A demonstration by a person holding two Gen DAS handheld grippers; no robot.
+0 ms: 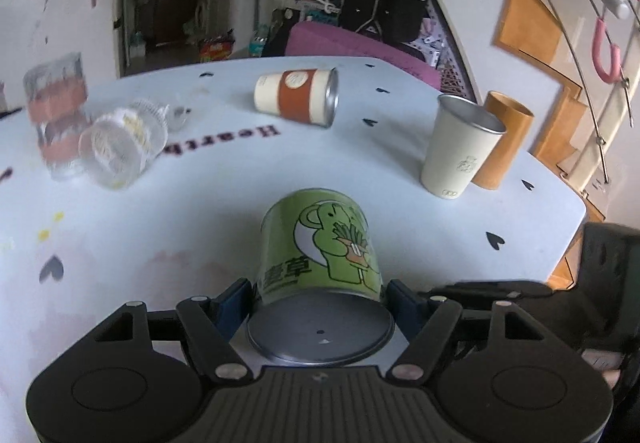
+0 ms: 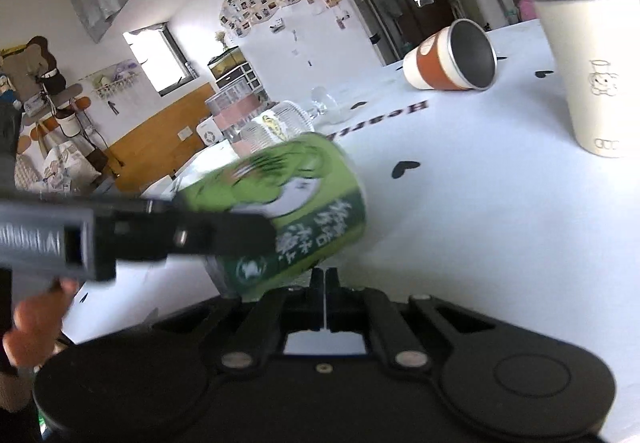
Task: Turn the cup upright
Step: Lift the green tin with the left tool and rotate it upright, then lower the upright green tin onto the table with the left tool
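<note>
Clamping the tilted green cup (image 1: 318,243) between its fingers, left gripper (image 1: 320,293); right gripper (image 2: 325,275) closed, empty

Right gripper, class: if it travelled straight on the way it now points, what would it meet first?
Most likely the green cup, held tilted by the left gripper just ahead of the right gripper, whose fingers are together. Depth is uncertain; it might pass beneath onto the table.

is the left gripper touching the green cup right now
Touching. The left wrist view shows the left gripper with a blue pad pressed against each side of the green cup, no gap visible.
</note>
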